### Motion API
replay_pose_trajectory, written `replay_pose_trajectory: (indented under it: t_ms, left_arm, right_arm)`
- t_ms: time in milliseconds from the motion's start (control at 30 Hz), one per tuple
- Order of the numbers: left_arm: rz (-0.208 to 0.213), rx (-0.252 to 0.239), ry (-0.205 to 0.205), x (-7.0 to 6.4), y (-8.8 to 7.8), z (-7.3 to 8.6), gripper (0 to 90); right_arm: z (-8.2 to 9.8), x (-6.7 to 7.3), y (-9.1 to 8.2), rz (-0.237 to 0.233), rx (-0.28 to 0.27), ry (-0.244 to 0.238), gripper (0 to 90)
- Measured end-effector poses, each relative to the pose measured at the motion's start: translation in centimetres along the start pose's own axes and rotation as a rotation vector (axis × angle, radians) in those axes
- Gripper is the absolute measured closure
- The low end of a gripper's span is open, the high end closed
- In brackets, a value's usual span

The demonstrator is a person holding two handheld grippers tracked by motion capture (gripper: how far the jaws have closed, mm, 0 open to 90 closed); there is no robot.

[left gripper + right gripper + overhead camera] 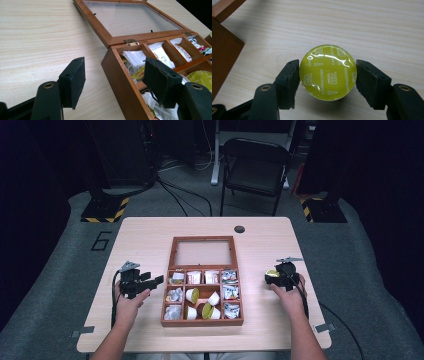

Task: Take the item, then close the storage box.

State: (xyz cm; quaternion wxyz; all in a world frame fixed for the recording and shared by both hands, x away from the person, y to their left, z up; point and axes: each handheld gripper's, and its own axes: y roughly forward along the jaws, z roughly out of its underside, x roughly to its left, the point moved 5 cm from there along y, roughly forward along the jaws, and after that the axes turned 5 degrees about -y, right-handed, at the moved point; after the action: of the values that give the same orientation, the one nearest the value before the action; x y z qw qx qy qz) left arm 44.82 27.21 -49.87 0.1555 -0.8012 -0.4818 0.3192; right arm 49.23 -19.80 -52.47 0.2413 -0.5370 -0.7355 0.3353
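Observation:
A wooden box (202, 322) sits mid-table, its glass lid (202, 252) laid open behind it. Its compartments hold sachets (211, 276) and several coffee capsules (192, 295). My left gripper (156, 281) hovers just left of the box. In the left gripper view, this left gripper (115, 75) stands open with nothing between its pads, and the box's near corner (120, 80) lies beyond them. My right gripper (270, 276) is to the right of the box. It is shut on a capsule with a yellow-green foil top (328, 72), held over bare table.
A dark cable hole (239, 229) lies near the table's far edge. A black folding chair (255, 165) stands behind the table. Bare wood (140, 240) spreads on both sides of the box. Tape marks (325, 327) sit near the front corners.

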Motion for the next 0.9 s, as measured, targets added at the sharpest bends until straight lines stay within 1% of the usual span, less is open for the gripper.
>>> replay_pose_trajectory:
  t_ms: [100,167,267,367,467,500,533,567,667,733,800,833,867,900]
  left_arm:
    - [-0.001,0.001,0.0,0.0,0.0,0.0,33.9]
    - [-0.003,-0.002,-0.006,0.0,0.0,0.0,34.0]
    - [0.0,-0.001,-0.003,0.1,0.0,0.0,33.9]
    - [0.001,0.003,-0.006,0.0,0.0,0.0,33.9]
    - [0.004,0.0,0.0,0.0,0.0,0.0,33.9]
    - [0.004,0.0,0.001,0.0,0.0,-0.1,33.9]
    - [0.005,-0.003,0.004,0.0,0.0,-0.1,33.9]
    - [0.004,-0.003,0.001,0.0,0.0,-0.1,33.9]
    - [0.002,-0.005,-0.002,0.0,-0.1,-0.2,33.7]
    - [0.004,-0.005,-0.002,-0.1,0.0,-0.2,33.3]
    - [0.006,-0.003,0.007,-0.2,0.1,-0.2,32.5]
    - [0.014,0.005,0.002,-0.3,0.1,-0.2,32.5]
    - [0.023,0.0,-0.008,-0.4,0.2,-0.4,32.2]
    - [0.027,0.012,-0.005,-0.5,0.1,-0.4,31.9]
  right_arm:
    - [-0.1,0.1,-0.2,0.0,-0.005,0.014,36.2]
    - [-0.3,0.1,-0.5,0.009,-0.022,0.007,34.8]
    - [-0.6,0.2,-1.1,0.018,-0.048,0.013,32.7]
    - [-1.0,0.3,-1.7,0.025,-0.082,0.004,31.3]
    - [-1.0,0.5,-1.9,0.031,-0.084,0.004,30.9]
    - [-1.0,0.6,-2.0,0.031,-0.082,-0.004,30.8]
    - [-1.1,0.7,-2.1,0.031,-0.09,-0.005,30.8]
    - [-1.1,0.9,-2.2,0.027,-0.088,-0.007,30.8]
    - [-1.6,1.7,-2.7,0.006,-0.111,-0.023,30.6]
    - [-2.0,2.5,-3.0,-0.02,-0.126,-0.04,30.5]
    - [-2.3,3.2,-3.3,-0.041,-0.136,-0.058,30.4]
    - [-2.4,3.6,-3.4,-0.057,-0.138,-0.065,30.4]
    - [-2.6,4.0,-3.4,-0.074,-0.142,-0.071,30.3]
    - [-2.8,4.5,-3.5,-0.09,-0.145,-0.067,30.3]
